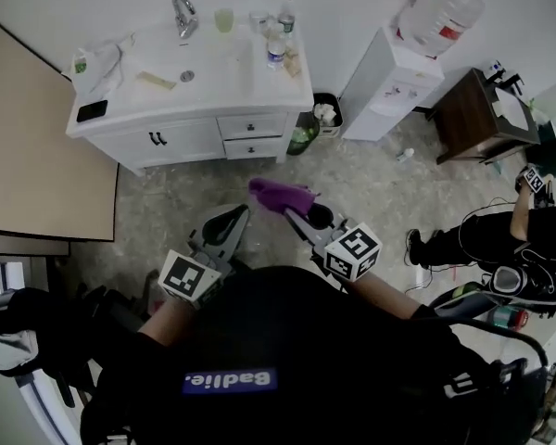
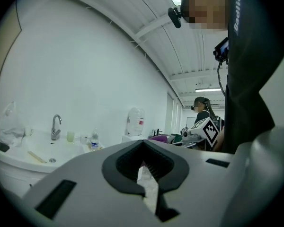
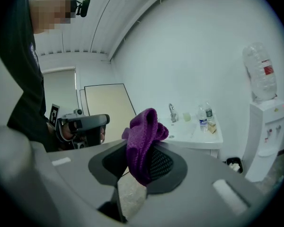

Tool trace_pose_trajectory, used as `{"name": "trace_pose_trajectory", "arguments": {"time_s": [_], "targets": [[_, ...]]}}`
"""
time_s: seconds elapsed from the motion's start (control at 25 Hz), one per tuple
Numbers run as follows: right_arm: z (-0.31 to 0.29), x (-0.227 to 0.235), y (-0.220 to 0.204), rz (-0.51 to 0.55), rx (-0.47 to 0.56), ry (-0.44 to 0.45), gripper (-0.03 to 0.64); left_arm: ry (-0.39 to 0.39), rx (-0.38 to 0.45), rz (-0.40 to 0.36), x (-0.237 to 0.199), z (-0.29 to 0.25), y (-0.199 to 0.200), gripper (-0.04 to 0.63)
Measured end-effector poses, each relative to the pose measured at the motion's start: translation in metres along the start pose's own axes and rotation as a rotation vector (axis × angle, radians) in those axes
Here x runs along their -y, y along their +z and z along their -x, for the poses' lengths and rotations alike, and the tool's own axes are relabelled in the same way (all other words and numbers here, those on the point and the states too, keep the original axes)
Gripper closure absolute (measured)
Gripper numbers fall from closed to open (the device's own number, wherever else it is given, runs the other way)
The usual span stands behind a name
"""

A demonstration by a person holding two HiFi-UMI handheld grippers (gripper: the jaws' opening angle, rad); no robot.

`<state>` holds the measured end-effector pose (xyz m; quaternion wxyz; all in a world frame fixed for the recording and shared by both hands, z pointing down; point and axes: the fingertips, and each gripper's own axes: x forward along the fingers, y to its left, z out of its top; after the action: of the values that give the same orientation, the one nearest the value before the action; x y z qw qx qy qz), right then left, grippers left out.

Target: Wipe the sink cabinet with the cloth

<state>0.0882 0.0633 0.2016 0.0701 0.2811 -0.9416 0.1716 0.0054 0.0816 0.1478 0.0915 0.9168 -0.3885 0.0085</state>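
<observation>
Two sets of tongs held above the floor (image 1: 157,213), well apart from the white sink cabinet (image 1: 190,139): the right tongs (image 1: 289,210) clenched on the purple cloth (image 1: 280,194), which bunches up past their tips, the left tongs (image 1: 238,214) pressed together with nothing between them, clear of the cloth.

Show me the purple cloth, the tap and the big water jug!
purple cloth (image 1: 280,195): head view, on the middle of the bunched fabric.
tap (image 1: 183,15): head view, on its shiny metal spout.
big water jug (image 1: 440,7): head view, on its clear round body.
</observation>
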Motion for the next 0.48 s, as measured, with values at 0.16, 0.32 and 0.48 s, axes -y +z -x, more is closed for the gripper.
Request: {"name": "trace_pose_trajectory", "arguments": {"time_s": [0.16, 0.32, 0.48], "targets": [[-0.068, 0.014, 0.01, -0.026, -0.009, -0.045, 0.529, -0.053, -0.01, -0.011, -0.07, -0.007, 0.006, 0.591], [-0.117, 0.026, 0.022, -0.037, -0.001, -0.089, 0.529, -0.087, -0.028, 0.008, -0.12, -0.011, 0.001, 0.591], [-0.146, 0.038, 0.018, -0.046, -0.021, -0.098, 0.529, -0.07, -0.027, 0.042, -0.153, -0.019, -0.008, 0.591]]}}
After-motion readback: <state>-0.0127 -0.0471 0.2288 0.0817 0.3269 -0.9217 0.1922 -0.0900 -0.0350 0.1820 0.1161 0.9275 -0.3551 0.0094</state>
